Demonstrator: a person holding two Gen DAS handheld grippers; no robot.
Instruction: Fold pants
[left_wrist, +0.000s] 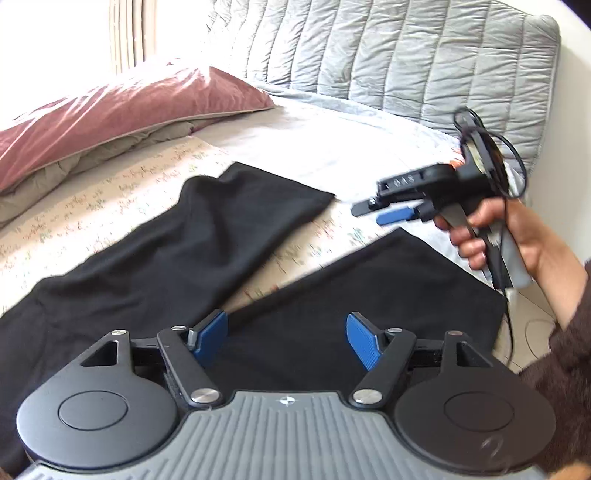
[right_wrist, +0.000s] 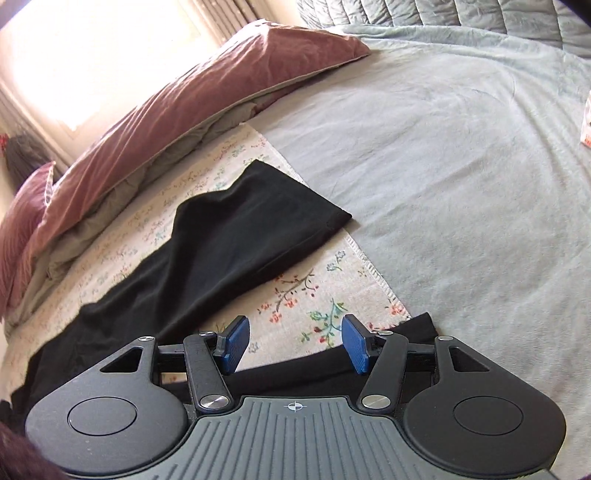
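The pants (left_wrist: 177, 240) are spread on the bed (right_wrist: 461, 155), both legs splayed in a V: one leg runs from lower left to frame centre in both views, the other lies at lower right of the left wrist view. They are judged light, soft and limp — a matte knit that will sag and drag rather than slide, and will crease wherever it is bunched. Hold is best taken at a hem corner or along an outer seam, with both layers pinched together so the leg lifts as one.

The left claw (left_wrist: 286, 341) is released, its jaws wide above the nearer leg, with nothing pinched. The right claw (right_wrist: 293, 345) is likewise unclenched, over the floral cloth (right_wrist: 295, 295) and the edge of the second leg, gripping nothing; in the left wrist view it is seen held in a hand (left_wrist: 491, 229) at the right of the frame.

The waistband is cut off at the lower left edge of both frames and partly hidden behind the claw bodies — its state cannot be told. The window at upper left is blown out, and a small object at the right edge of the right wrist view cannot be identified.
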